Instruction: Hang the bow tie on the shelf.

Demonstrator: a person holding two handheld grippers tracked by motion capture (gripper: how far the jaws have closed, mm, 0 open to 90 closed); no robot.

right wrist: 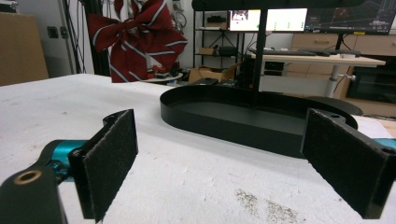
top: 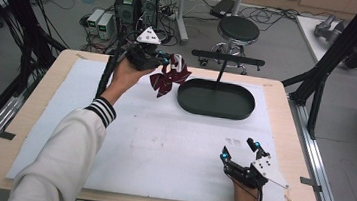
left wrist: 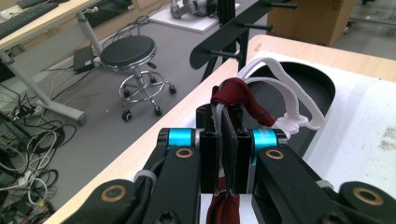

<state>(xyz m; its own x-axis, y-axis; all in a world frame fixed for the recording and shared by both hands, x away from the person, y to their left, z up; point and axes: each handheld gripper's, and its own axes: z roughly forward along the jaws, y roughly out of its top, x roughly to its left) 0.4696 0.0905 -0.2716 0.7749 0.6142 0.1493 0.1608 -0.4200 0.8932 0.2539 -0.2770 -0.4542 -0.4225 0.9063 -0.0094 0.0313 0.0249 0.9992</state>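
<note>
Carrying step: left gripper (top: 163, 61) clamping bow tie (top: 170, 77) in jaws near worktop's far edge; right gripper (top: 242, 152) idling, jaws open; hooking white loop (left wrist: 285, 100) onto rack (top: 227, 58) probably next.

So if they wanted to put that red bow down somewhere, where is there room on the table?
Plenty: the white mat lies bare between the dark oval tray and the right gripper, and along its left side. The tray's floor is bare too. The bow, clamped in the left gripper, hangs close by the tray's left end.

Light wood table (top: 287, 99), white foam mat (top: 162, 139) over most of it; black oval tray w/ stand (top: 216, 100) on mat, far side
</note>
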